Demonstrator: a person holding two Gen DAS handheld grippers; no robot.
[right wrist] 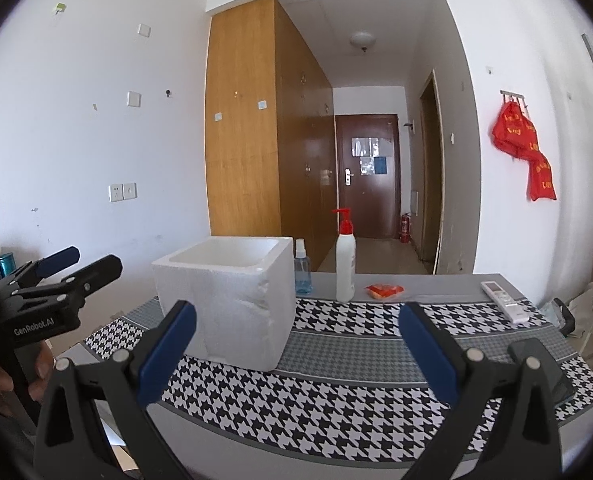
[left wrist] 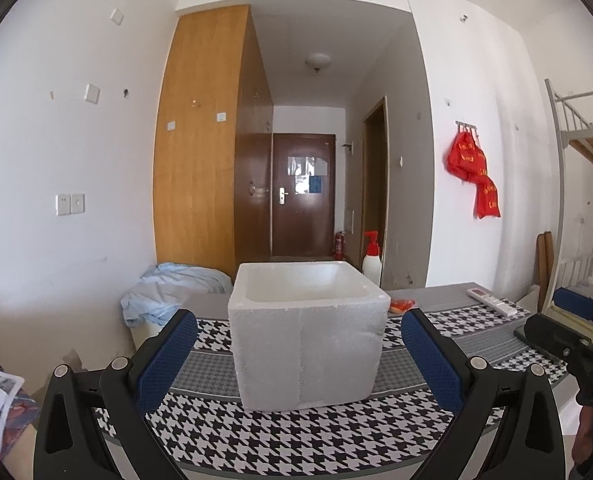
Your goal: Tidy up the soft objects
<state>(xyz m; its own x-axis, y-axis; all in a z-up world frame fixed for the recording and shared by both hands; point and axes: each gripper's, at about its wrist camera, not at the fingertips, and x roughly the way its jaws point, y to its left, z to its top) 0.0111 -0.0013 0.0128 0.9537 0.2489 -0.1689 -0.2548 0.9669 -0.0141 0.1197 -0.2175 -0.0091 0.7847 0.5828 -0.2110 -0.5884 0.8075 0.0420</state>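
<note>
On the houndstooth-covered surface [right wrist: 336, 392], white foam box [left wrist: 304, 344] apparently empty; small orange soft packet [right wrist: 384, 291] well behind it. Left tongs [left wrist: 298, 354] and right tongs [right wrist: 298, 346] spread wide, holding nothing. Sorting seemingly not begun.

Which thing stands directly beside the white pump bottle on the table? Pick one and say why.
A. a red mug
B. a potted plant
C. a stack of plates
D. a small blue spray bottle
D: in the right wrist view the small blue spray bottle stands just left of the white pump bottle, next to the foam box.
</note>
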